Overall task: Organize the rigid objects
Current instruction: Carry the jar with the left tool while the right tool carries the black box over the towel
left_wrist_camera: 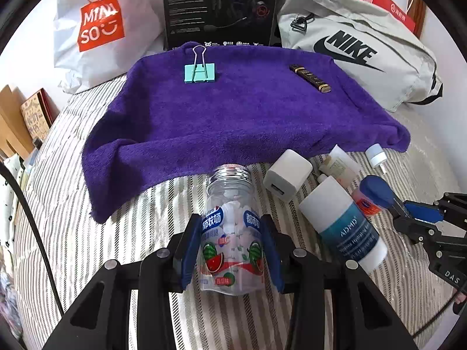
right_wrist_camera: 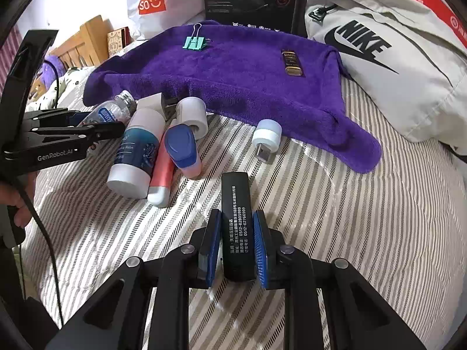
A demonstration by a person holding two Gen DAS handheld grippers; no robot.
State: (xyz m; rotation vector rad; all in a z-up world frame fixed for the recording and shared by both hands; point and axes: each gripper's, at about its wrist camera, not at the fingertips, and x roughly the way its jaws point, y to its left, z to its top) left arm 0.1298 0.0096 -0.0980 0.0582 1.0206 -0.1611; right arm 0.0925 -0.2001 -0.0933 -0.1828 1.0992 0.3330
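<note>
My left gripper (left_wrist_camera: 232,250) is shut on a clear candy bottle (left_wrist_camera: 230,227) with a watermelon label, its metal neck pointing at the purple towel (left_wrist_camera: 233,116). In the right wrist view the same bottle (right_wrist_camera: 113,110) sits in the left gripper (right_wrist_camera: 96,128) at the far left. My right gripper (right_wrist_camera: 236,248) is shut on a black box (right_wrist_camera: 236,218) with white print, low over the striped bedcover. A teal binder clip (left_wrist_camera: 199,71) (right_wrist_camera: 195,43) and a black-and-gold tube (left_wrist_camera: 310,78) (right_wrist_camera: 292,62) lie on the towel.
Loose items lie in front of the towel: a white charger (left_wrist_camera: 287,178), a white-and-teal tube (right_wrist_camera: 137,151), a blue-capped pink tube (right_wrist_camera: 181,148), a small white-capped piece (right_wrist_camera: 267,137). Behind the towel are a Miniso bag (left_wrist_camera: 99,23), a black carton (left_wrist_camera: 221,5) and a grey Nike bag (left_wrist_camera: 356,52).
</note>
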